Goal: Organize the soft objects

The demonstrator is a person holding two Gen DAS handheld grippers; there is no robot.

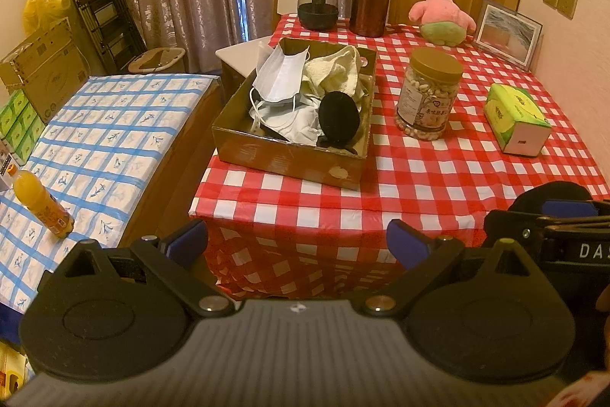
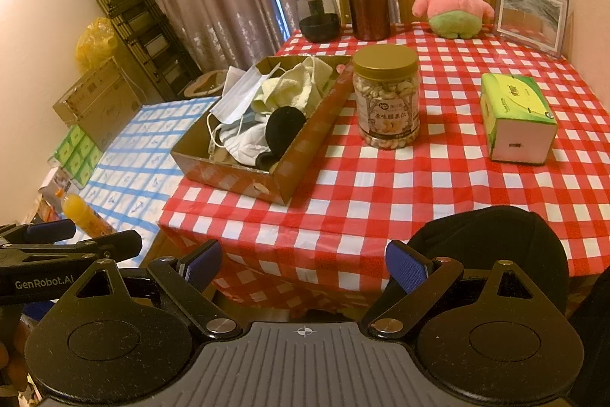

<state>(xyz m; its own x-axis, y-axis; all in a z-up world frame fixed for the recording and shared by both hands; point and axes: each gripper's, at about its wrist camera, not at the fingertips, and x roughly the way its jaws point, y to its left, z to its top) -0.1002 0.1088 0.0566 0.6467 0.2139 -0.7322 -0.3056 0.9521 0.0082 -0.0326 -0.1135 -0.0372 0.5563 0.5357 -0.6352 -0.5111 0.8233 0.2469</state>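
A cardboard box (image 1: 282,155) (image 2: 305,143) stands on the red checked table (image 1: 419,170) (image 2: 381,185). It holds white face masks (image 1: 282,71) (image 2: 238,94), a cream cloth (image 1: 335,69) (image 2: 293,82), a grey cloth and a black soft item (image 1: 339,117) (image 2: 284,128). A pink star plush (image 1: 442,12) (image 2: 453,2) sits at the table's far edge. A black cap (image 2: 492,239) (image 1: 553,193) lies at the near edge. My left gripper (image 1: 297,243) and right gripper (image 2: 305,262) are both open and empty, below the table's front edge.
A nut jar (image 1: 429,94) (image 2: 387,102), green tissue box (image 1: 516,119) (image 2: 514,117), dark grinder (image 1: 318,2), brown canister (image 1: 370,2) and picture frame (image 1: 507,33) stand on the table. A blue checked table (image 1: 95,147) at left carries an orange bottle (image 1: 40,205) and boxes.
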